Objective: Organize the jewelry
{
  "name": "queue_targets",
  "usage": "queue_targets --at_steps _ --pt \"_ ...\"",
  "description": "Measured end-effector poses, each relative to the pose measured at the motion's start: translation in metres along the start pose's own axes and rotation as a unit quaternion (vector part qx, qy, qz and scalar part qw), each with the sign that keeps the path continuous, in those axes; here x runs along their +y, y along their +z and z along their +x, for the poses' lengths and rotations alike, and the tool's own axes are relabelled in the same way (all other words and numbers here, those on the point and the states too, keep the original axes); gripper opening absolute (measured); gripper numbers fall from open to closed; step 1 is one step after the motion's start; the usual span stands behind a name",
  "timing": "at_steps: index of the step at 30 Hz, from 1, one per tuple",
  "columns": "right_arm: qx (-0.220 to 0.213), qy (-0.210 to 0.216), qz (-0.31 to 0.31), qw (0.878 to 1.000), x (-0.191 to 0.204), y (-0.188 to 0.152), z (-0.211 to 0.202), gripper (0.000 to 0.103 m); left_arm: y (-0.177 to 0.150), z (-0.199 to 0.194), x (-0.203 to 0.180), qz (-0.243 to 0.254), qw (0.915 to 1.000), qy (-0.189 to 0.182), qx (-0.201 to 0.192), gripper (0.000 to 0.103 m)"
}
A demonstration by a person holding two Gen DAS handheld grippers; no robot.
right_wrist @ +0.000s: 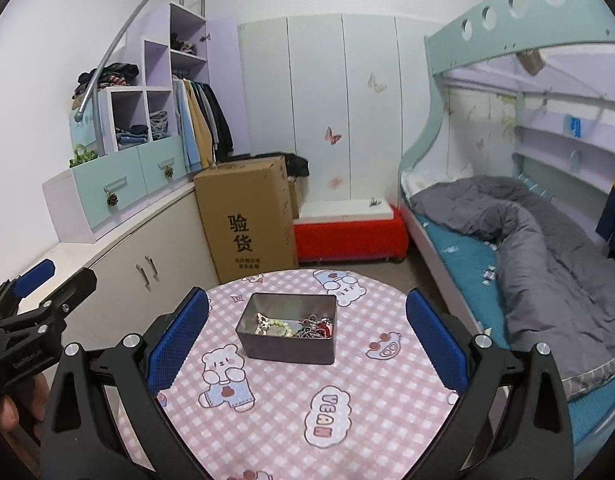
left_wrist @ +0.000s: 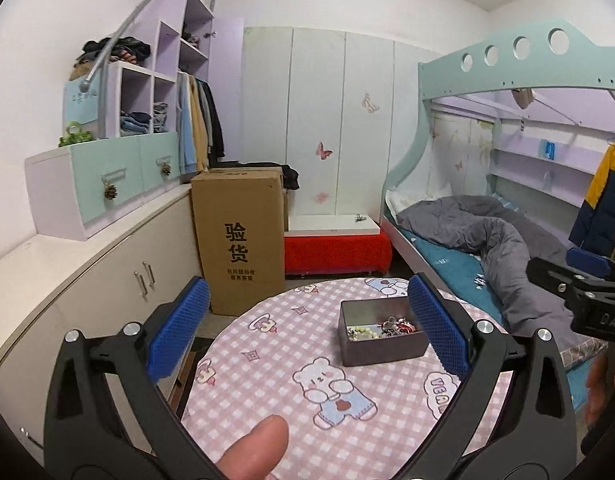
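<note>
A dark grey metal box (left_wrist: 381,346) (right_wrist: 287,342) stands on the round table with a pink checked bear-print cloth (left_wrist: 291,364) (right_wrist: 291,400). Jewelry lies in the box: a pale bead bracelet (left_wrist: 363,332) (right_wrist: 277,326) and a tangle of silver and red pieces (left_wrist: 397,325) (right_wrist: 317,328). My left gripper (left_wrist: 307,324) is open and empty above the table, the box by its right finger. My right gripper (right_wrist: 307,334) is open and empty, the box between and beyond its fingers. Each gripper shows at the edge of the other's view (left_wrist: 579,292) (right_wrist: 31,300).
A tall cardboard box (left_wrist: 241,236) (right_wrist: 249,220) stands behind the table beside a low white cabinet (left_wrist: 107,264). A red bench (left_wrist: 337,252) and a bunk bed with a grey quilt (right_wrist: 547,248) lie beyond. A thumb (left_wrist: 255,448) shows at the bottom.
</note>
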State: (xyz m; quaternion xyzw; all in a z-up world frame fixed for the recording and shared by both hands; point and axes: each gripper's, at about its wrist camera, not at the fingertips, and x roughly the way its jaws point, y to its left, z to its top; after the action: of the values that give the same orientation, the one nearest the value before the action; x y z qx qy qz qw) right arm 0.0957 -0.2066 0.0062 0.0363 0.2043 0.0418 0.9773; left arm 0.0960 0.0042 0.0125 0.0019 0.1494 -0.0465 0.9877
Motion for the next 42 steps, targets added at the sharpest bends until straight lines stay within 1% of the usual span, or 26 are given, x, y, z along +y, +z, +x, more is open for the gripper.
queue_targets --at_steps 7,10,15,22,31,35,40,42 --pt "-0.04 -0.014 -0.013 0.999 0.015 -0.011 -0.042 0.095 -0.011 -0.031 0.001 0.003 0.9996 0.026 -0.012 0.097" --pt "-0.052 -0.025 -0.016 0.998 0.02 -0.014 -0.053 0.095 -0.013 -0.04 0.004 0.0 0.9996 0.026 -0.015 0.097" --pt "-0.066 -0.03 -0.017 0.997 0.025 -0.018 -0.064 0.095 -0.014 -0.056 0.006 -0.002 0.9994 0.024 -0.027 0.097" --pt "-0.073 -0.034 -0.022 0.997 0.032 -0.022 -0.072 0.095 -0.015 -0.064 0.001 0.007 0.9991 0.024 -0.035 0.097" --pt "-0.074 -0.039 -0.014 0.996 0.03 -0.026 -0.075 0.095 -0.013 -0.072 -0.003 0.004 0.999 0.02 -0.04 0.097" --pt "-0.073 -0.038 -0.013 0.997 0.028 -0.026 -0.075 0.095 -0.012 -0.076 -0.003 -0.001 0.9984 0.021 -0.052 0.097" --pt "-0.072 -0.038 -0.011 0.997 0.028 -0.028 -0.075 0.095 -0.012 -0.078 -0.003 -0.002 0.9985 0.014 -0.052 0.097" --pt "-0.072 -0.039 -0.011 0.997 0.028 -0.028 -0.075 0.095 -0.012 -0.077 -0.003 -0.004 0.9989 0.012 -0.046 0.097"
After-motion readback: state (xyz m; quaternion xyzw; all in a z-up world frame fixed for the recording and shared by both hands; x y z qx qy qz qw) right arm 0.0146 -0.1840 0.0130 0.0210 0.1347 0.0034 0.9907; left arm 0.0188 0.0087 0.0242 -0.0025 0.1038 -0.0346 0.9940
